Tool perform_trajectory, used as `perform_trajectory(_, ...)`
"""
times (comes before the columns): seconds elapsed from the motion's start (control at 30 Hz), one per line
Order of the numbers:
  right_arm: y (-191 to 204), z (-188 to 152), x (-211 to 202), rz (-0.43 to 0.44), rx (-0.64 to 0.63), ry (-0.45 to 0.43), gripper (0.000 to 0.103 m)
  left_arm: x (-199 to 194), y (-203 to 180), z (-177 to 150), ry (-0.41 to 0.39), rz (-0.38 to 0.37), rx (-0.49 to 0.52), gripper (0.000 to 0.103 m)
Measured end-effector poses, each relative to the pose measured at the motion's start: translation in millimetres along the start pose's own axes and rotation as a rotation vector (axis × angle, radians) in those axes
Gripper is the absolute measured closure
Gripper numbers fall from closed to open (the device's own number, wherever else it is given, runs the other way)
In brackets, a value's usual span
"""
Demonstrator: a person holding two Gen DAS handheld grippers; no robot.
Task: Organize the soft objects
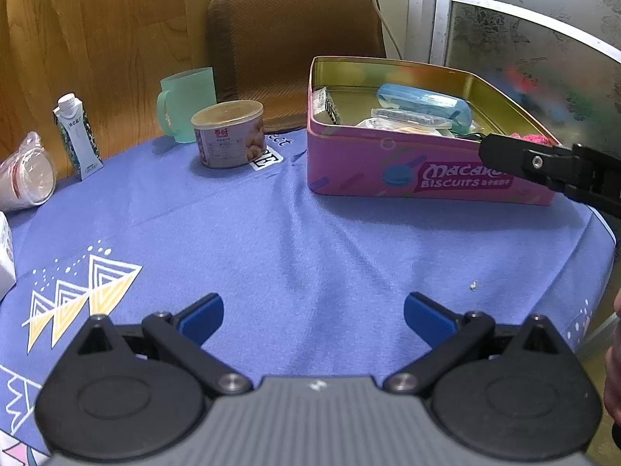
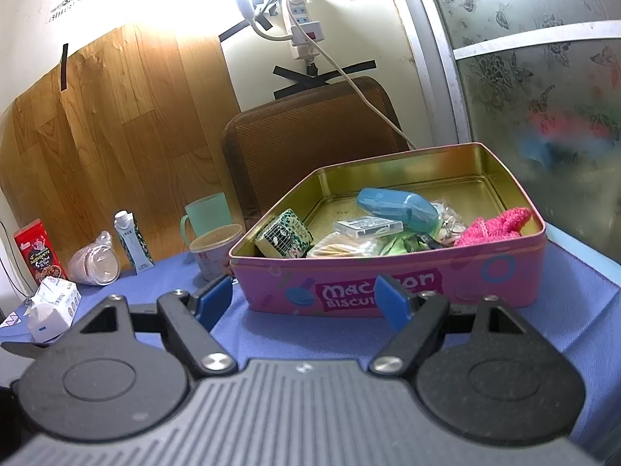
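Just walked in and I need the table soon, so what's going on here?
A person is tidying soft things with a handheld gripper in each hand. Both are empty with jaws open: the left gripper hangs over bare blue tablecloth, and the right gripper points at the front of the pink biscuit tin. The tin already holds a pink knitted cloth, a blue case and some small packets. Nothing is being gripped right now.

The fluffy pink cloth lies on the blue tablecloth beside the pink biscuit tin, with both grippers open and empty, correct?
Not quite. The fluffy pink cloth lies inside the pink biscuit tin, at its right end, as the right wrist view shows. Both grippers, left gripper and right gripper, are open and empty.
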State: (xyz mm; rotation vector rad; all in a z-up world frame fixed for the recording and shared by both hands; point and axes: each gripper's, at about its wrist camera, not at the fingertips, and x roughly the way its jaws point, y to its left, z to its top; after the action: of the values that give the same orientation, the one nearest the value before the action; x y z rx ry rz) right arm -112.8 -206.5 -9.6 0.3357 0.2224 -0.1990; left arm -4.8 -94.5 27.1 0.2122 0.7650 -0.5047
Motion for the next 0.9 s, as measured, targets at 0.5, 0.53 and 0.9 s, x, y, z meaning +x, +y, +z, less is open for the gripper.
perform_trajectory(0.5,0.3,-0.3,1.2,0.000,-0.001,0.002,0.020,0.4,-0.7,-0.2,0.001,-0.003,0.000,0.000)
perform_trajectory(0.53,0.2,-0.1,1.1,0.000,0.000,0.002,0.020,0.3,-1.0,-0.4,0.002,-0.004,0.000,0.000)
perform_trajectory(0.9,0.9,-1.9,1.7,0.000,0.000,0.005,0.020,0.1,-0.6,-1.3,0.002,-0.006,0.001,0.000)
